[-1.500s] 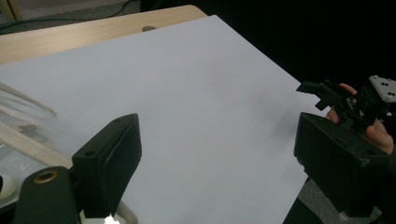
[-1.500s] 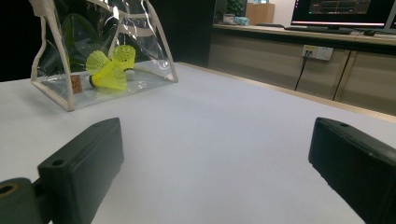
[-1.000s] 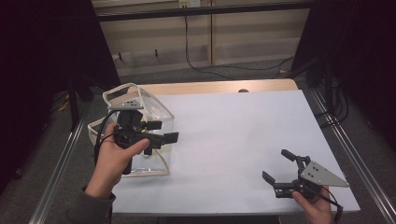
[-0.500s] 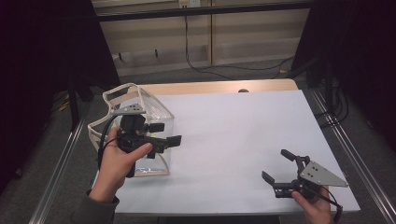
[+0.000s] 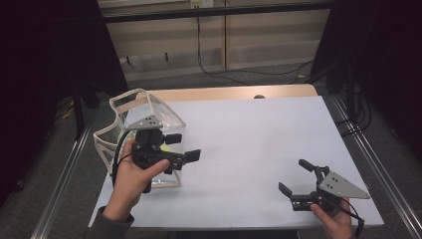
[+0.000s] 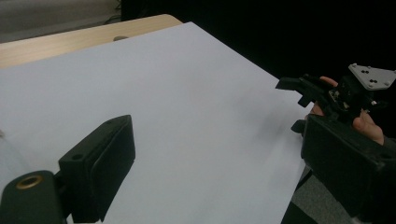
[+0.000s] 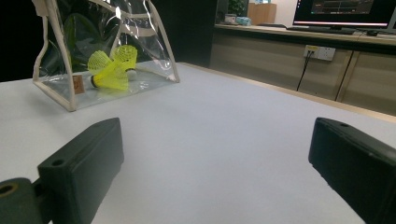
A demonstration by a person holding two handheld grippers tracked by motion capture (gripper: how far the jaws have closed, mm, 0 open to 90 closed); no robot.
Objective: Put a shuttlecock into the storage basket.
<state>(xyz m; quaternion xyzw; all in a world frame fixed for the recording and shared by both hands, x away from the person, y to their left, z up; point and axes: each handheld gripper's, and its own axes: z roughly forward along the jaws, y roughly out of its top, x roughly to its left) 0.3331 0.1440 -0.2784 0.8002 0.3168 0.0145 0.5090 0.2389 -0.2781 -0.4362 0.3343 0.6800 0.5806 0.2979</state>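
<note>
Dim rm: wood cabinets (image 5: 224,35), wall sockets (image 7: 318,52), monitor (image 7: 343,11) on counter.

Around my workspace: table, cabling and a screen.

I see a white sheet-covered tabletop (image 5: 259,144) with a bare pale wooden strip (image 5: 234,92) along its far edge. Beyond it, a black cable (image 5: 201,50) hangs down beige cabinet panels (image 5: 164,55). A dark lit monitor (image 7: 343,13) stands on a wooden counter (image 7: 299,35).

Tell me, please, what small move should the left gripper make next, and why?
Probably the left gripper should lower into the clear bag toward the yellow shuttlecocks. Its jaws stand open and empty just over the bag, where two shuttlecocks lie, while the right gripper rests open, far off.
</note>
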